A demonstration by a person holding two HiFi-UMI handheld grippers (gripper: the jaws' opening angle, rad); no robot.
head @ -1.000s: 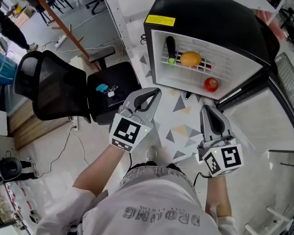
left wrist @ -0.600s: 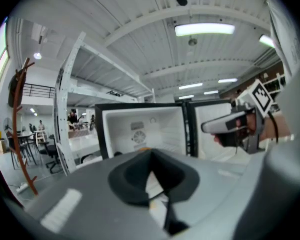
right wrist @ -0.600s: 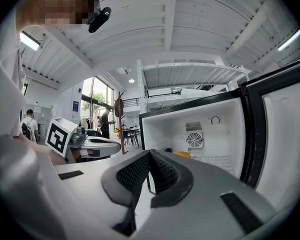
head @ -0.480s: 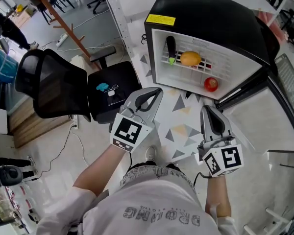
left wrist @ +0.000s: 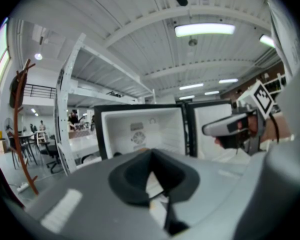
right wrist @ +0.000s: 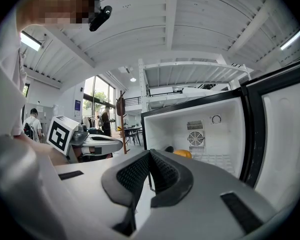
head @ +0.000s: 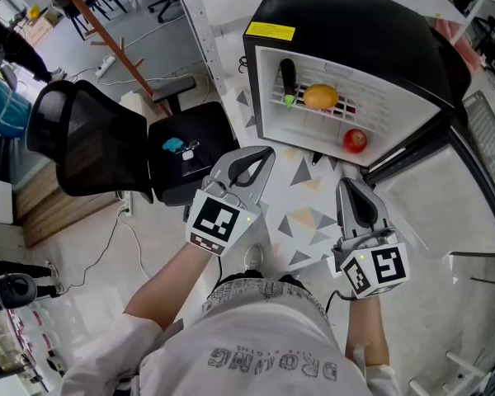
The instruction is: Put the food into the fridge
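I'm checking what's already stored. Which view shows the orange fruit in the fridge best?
The head view: the orange fruit lies whole on the wire shelf, beside a dark vegetable. The right gripper view shows only its top, the rest hidden. The left gripper view does not show it clearly.

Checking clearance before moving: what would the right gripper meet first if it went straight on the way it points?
Probably the open fridge, around its lower front edge near the red fruit; depth is unclear.

A black office chair [head: 87,151] sits at nine o'clock, with a small teal item [head: 172,147] on its seat. A wooden coat stand [head: 99,41] rises at eleven o'clock. A white cable [head: 114,239] trails at eight o'clock.
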